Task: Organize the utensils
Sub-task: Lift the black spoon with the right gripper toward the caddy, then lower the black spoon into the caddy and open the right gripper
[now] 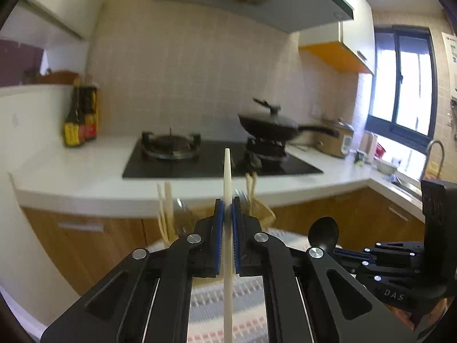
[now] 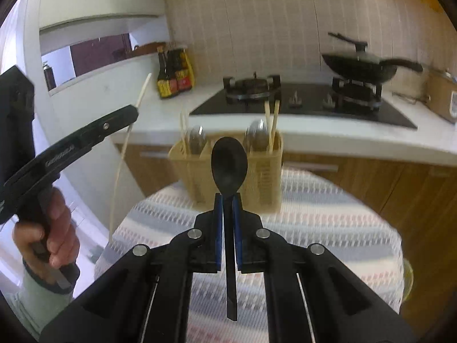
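Two grips loaded | utensil caddy [image 2: 225, 168] on striped cloth [image 2: 328, 214], ahead | right gripper [image 2: 227, 203] jaws pinching black spoon [image 2: 229, 164], bowl up | left gripper [image 1: 227, 208] jaws pinching chopstick [image 1: 227, 168] | lower each vertically into matching compartment.

The letters "DAS" are showing in pale print on the black body of the right tongs [image 1: 324, 253], low at the right of the left wrist view, beside the left tongs [image 1: 227, 214]. In the right wrist view, pale lettering is running along the arm of the left tongs [image 2: 134, 111], to the left of the right tongs [image 2: 227, 200], but it is blurring too much to read. The labels on the sauce bottles [image 2: 174, 71] and the paper notice [image 1: 451, 48] by the window are not coming through legibly either.
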Motion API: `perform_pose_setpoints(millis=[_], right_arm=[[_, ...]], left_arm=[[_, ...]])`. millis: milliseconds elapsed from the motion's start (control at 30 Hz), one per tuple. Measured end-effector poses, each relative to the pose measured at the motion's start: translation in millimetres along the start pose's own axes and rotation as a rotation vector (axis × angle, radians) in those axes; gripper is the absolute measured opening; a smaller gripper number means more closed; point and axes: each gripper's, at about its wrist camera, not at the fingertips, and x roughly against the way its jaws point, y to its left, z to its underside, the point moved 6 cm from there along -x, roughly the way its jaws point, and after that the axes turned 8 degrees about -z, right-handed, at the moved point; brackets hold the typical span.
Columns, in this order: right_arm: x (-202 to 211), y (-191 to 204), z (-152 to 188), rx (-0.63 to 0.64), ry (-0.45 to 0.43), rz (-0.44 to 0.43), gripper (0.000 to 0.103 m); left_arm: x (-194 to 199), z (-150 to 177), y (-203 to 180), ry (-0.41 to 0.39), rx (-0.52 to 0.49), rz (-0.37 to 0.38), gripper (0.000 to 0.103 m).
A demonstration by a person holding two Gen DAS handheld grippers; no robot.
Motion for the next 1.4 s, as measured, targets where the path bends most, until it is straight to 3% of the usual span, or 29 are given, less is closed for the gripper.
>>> perform_pose_setpoints(millis=[367, 533, 800, 900, 1100, 1200, 1300, 1400], right_arm=[[-26.2, -32.3, -85.2, 0.035, -0.245, -0.011, 0.005], [-53.4, -47.2, -109.1, 0.042, -0.300, -0.025, 0.005], [-108.2, -71.1, -113.9, 0.013, -0.310, -0.056, 0.005], [-120.6, -80.7, -109.6, -0.022, -0.309, -0.072, 0.005], [-129.2, -93.5, -101.2, -0.058, -0.311, -0.078, 0.005], [-123.0, -94.9, -97.0, -0.067, -0.320, -0.082, 0.006], [-115.5, -95.9, -89.1, -0.082, -0.301, -0.093, 0.007], [-105.2, -97.6, -80.6, -0.109, -0.287, -0.110, 0.010]], left_arm=[[-41.0, -32.0, 17.5, -0.211, 0.096, -0.010, 0.004], [-68.0, -37.9, 27.0, -0.246, 0.131, -0.025, 0.004], [-92.1, -50.0, 37.2, -0.307, 0.124, -0.065, 0.004], [-99.3, -45.9, 41.1, -0.335, 0.098, -0.119, 0.004], [-113.7, -26.1, 49.7, -0.329, 0.112, -0.136, 0.004], [-112.3, -18.4, 51.3, -0.306, 0.123, -0.110, 0.005], [-104.3, -12.1, 55.2, -0.288, 0.145, -0.098, 0.031], [-91.1, -5.8, 59.5, -0.272, 0.155, -0.091, 0.034]])
